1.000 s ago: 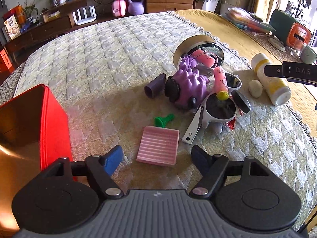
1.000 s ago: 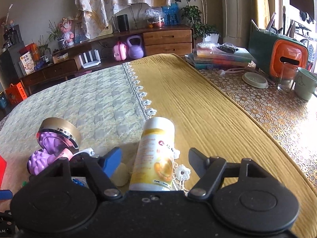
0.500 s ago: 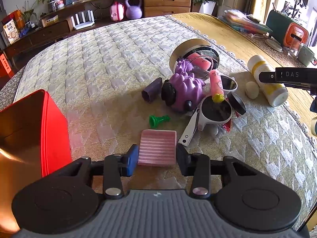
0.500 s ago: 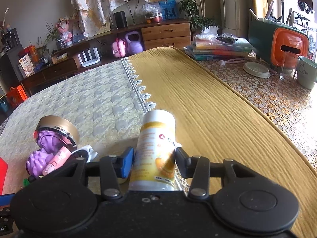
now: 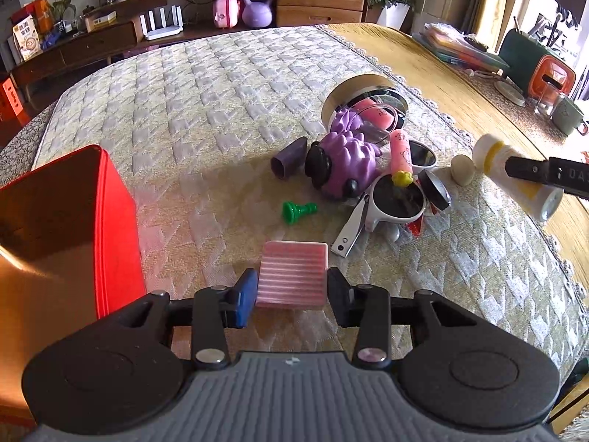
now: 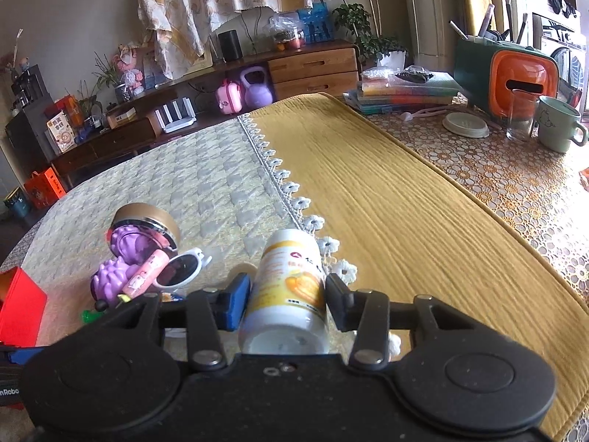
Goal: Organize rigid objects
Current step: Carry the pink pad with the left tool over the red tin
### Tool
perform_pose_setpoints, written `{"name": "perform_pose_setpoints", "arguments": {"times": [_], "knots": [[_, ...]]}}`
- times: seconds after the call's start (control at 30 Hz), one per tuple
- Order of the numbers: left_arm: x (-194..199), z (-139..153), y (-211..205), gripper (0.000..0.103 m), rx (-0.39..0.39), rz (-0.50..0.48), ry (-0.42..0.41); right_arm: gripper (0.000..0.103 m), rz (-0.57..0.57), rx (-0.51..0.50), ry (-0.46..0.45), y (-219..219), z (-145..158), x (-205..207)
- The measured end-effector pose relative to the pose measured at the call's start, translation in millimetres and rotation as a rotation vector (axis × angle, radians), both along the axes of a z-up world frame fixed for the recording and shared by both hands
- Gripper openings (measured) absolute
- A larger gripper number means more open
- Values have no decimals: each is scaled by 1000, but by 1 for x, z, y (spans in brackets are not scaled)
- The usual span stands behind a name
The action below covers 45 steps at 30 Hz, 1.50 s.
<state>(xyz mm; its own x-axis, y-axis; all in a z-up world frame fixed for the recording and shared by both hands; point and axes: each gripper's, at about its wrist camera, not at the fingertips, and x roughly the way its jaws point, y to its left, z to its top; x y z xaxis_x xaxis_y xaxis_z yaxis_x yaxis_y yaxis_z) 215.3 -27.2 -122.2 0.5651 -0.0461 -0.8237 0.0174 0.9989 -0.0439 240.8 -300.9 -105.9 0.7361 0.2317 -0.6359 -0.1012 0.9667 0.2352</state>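
Note:
My left gripper (image 5: pixel 291 294) is shut on a pink ribbed square pad (image 5: pixel 292 272), which lies on the quilted cloth; both pads press its sides. The right gripper (image 6: pixel 287 298) is shut on a white-and-yellow bottle (image 6: pixel 289 283), gripped across its body near the lace edge. From the left wrist view the same bottle (image 5: pixel 515 180) is tilted, with a black finger (image 5: pixel 545 173) of the right gripper across it. A red box (image 5: pixel 117 228) stands open at the left; its corner (image 6: pixel 18 302) also shows in the right wrist view.
A pile sits mid-cloth: a purple spiky toy (image 5: pixel 346 169), gold round tin (image 5: pixel 364 92), pink tube (image 5: pixel 401 154), white sunglasses (image 5: pixel 397 199), nail clipper (image 5: pixel 349 228), purple cap (image 5: pixel 291 158), green pawn (image 5: pixel 298 210) and cream egg (image 5: pixel 462 170). A mug (image 6: pixel 557 125) and glass (image 6: pixel 519 118) stand far right.
Both grippers have gone from open to shut: the left on the pink pad, the right on the bottle. The bottle has since tilted and shifted with the right gripper.

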Motion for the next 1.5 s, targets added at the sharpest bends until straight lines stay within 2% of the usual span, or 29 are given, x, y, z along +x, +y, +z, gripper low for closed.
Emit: {"name": "perform_pose_setpoints", "arguments": {"times": [0.27,0.5,0.7,0.97,1.0,1.03,1.07,1.1,1.2,1.27,1.37,1.4,1.43,1.47,1.5], "knots": [[-17,16,3,40,-19,6,-7,44,-2,28,-15,-1,15,-37],[-36,37,11,40,-47,18,-25,44,43,66,-44,7,40,-64],[-52,60,28,40,-68,45,-46,44,133,74,-77,36,62,-81],[-70,83,69,40,-61,117,-78,42,260,80,-124,91,87,-89],[-71,85,74,40,-58,126,-81,39,278,80,-126,100,89,-90],[-72,86,81,40,-58,136,-84,5,301,79,-131,109,90,-90],[-73,86,88,40,-55,150,-86,8,320,76,-134,118,92,-90],[-74,87,94,40,-51,162,-88,1,330,75,-136,124,93,-88],[-76,87,115,40,-36,200,-96,1,365,52,-150,145,97,-83],[-76,87,129,40,-36,226,-99,4,390,14,-152,156,95,-79],[-83,88,146,40,-51,260,-97,20,462,48,-93,153,93,-85],[-87,89,150,40,-58,265,-99,32,549,30,-74,154,96,-99],[-91,90,152,40,-65,267,-100,64,643,-22,-62,156,96,-116],[-96,92,154,40,-71,269,-104,81,724,-79,-54,158,93,-136],[-101,94,155,40,-80,267,-110,91,772,-124,-71,157,87,-156]]}}
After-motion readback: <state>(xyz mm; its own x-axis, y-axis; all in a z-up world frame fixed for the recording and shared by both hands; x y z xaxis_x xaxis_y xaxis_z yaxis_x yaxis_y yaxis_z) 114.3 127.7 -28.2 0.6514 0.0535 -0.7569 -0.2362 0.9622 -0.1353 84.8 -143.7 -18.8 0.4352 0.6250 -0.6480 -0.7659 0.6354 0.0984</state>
